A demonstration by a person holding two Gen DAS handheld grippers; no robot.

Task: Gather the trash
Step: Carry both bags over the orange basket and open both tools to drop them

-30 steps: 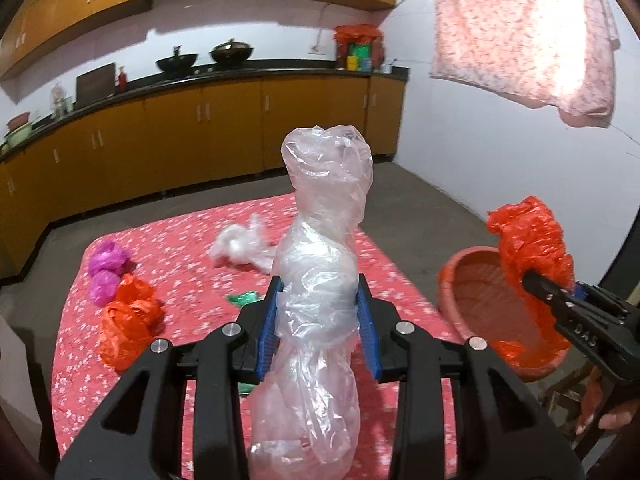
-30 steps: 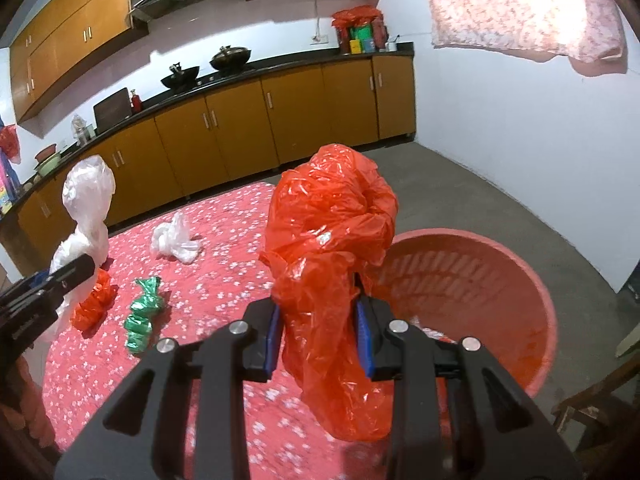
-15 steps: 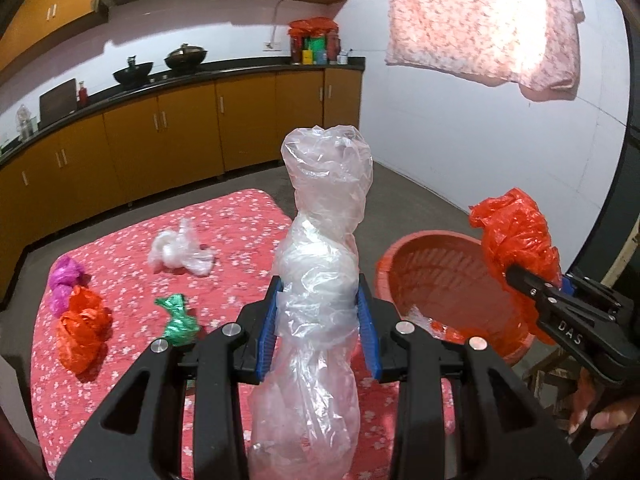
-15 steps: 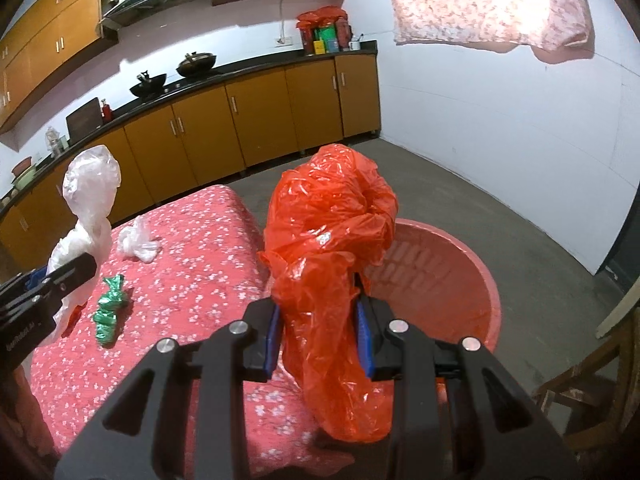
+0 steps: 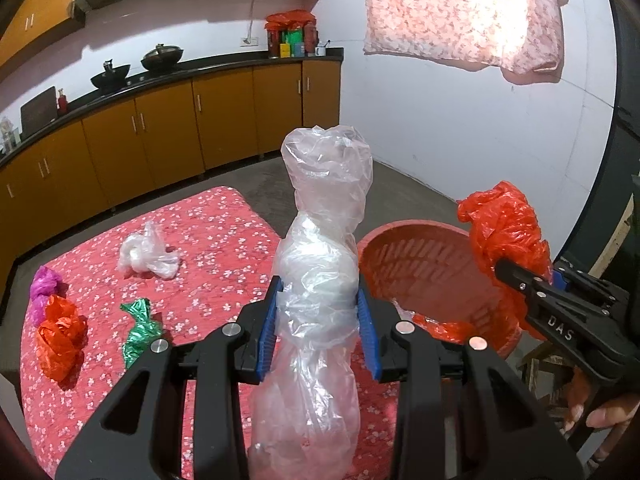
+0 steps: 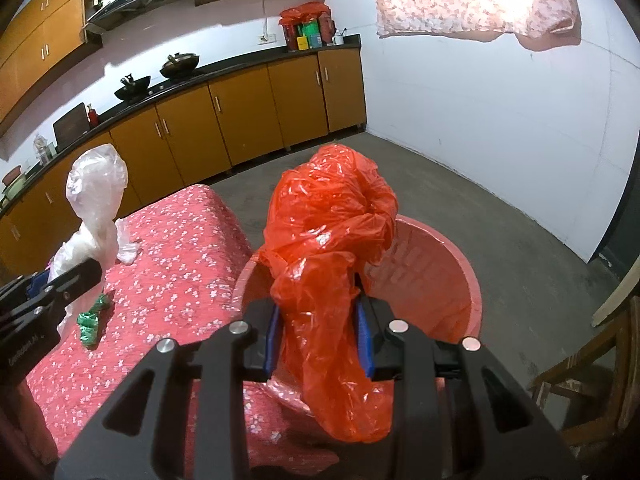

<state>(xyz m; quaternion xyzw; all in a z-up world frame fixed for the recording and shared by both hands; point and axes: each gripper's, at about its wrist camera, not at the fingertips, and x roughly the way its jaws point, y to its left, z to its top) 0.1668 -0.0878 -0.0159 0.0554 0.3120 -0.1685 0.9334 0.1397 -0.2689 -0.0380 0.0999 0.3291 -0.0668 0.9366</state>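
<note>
Orange bag (image 6: 332, 248) clenched in your right gripper (image 6: 320, 334) is hanging over basket (image 6: 460, 280) | left gripper (image 5: 320, 332) is gripping clear bag (image 5: 320, 264), basket lying right.

Red basket (image 6: 460, 264) mouth open, unobstructed; wooden chair (image 6: 592, 380) crowds its right side.

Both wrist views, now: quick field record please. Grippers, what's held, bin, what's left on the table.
left gripper: shut on clear plastic bag, held upright above the table
right gripper: shut on red plastic bag, over the basket
basket: red, beside the table's edge, some plastic scraps already inside
table: red floral cloth
left on table: small clear bag, green wrapper, orange bag, magenta bag
</note>
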